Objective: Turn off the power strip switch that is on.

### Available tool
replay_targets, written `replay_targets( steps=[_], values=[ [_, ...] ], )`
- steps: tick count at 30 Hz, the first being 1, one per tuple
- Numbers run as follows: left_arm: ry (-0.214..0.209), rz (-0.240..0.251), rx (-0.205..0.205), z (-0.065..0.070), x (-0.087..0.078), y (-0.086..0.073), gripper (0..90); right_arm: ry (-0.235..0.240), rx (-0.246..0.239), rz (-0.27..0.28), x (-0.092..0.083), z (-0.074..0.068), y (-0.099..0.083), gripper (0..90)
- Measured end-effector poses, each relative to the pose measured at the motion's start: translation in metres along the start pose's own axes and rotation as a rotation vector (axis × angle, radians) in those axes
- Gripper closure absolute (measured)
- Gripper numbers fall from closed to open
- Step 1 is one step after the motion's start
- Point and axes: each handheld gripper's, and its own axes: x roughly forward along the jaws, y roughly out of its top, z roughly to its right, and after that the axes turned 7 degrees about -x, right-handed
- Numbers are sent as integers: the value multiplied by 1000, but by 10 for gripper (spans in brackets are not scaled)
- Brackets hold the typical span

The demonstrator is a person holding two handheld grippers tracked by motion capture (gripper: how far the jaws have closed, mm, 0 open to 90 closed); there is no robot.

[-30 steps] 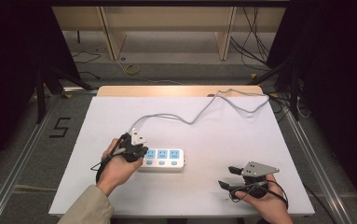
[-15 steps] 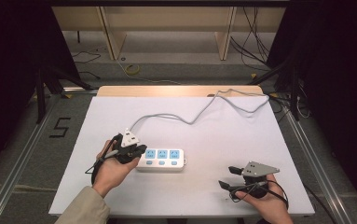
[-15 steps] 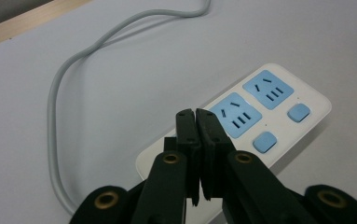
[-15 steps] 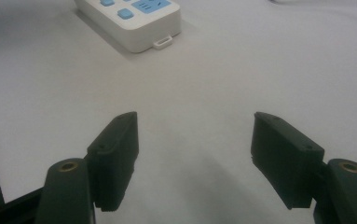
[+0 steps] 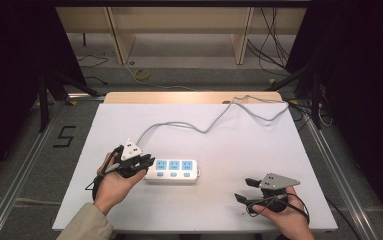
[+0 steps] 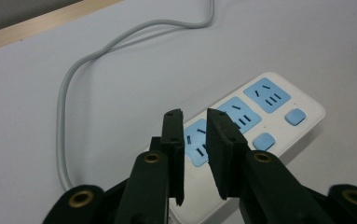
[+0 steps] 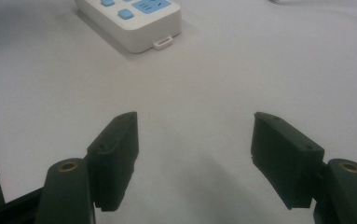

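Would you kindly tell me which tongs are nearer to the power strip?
The left. The left tongs sit right at the cable end of the power strip, jaws slightly apart over its first socket. The right tongs rest apart, off beyond its other end.

The power strip (image 6: 241, 135) is smooth, slightly glossy white plastic with matt blue socket faces and blue buttons. Its cable (image 5: 204, 125), running away from the strip, looks like smooth grey rubber or plastic. Under the strip, the table (image 5: 259, 150) has a matt white top; beyond the strip, its far edge is pale wood. The left gripper (image 6: 195, 140) has matt black, faintly rough pads (image 6: 223, 154) and brass-coloured metal rivets.
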Motion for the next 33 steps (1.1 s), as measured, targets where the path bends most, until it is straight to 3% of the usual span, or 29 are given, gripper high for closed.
replay_targets(
  steps=[7,15,20,33],
  values=[
    [-15,63,-21,-5,-4,-3,591,-1,3,-1,0,0,0,330],
    [-42,52,-35,-11,-5,-12,458,-2,1,0,0,0,0,330],
    [-70,69,-37,-12,-8,-16,384,-2,-3,1,0,0,0,330],
    [-84,106,9,-15,-16,-27,328,-5,4,3,-1,0,0,329]
  ],
)
